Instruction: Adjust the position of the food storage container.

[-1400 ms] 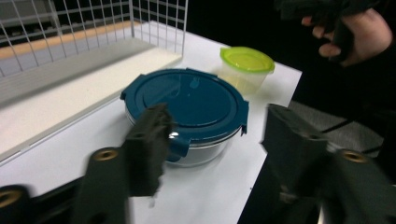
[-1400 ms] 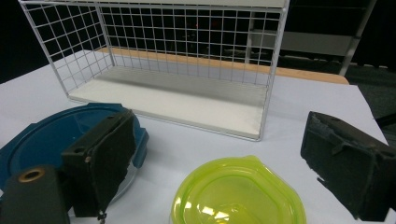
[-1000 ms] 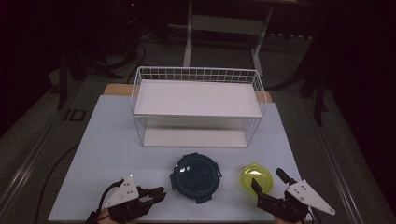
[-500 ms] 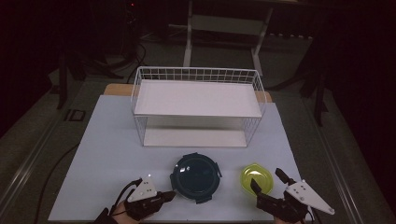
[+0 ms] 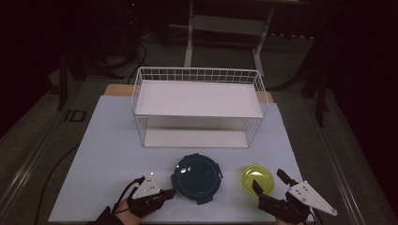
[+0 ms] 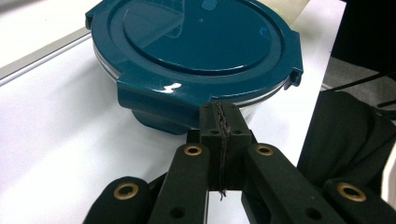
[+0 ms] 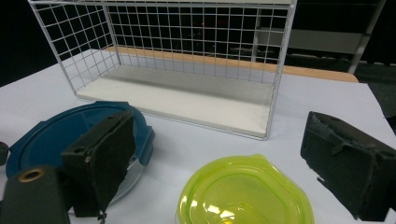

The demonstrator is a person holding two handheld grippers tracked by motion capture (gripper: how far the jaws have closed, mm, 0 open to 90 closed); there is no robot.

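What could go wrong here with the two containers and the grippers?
The left gripper is shut, pads together right at the teal container; pushing on could shove it across the table. The right gripper stands open around the yellow-green container, whose glossy lid might slip when squeezed.

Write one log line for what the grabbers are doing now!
left gripper: shut, at teal container | right gripper: open, before yellow-green container

Two containers before a wire rack
Lidded container (image 5: pixel 197 178) at lower centre, left of small container (image 5: pixel 257 179); wire rack (image 5: pixel 199 108) above both.
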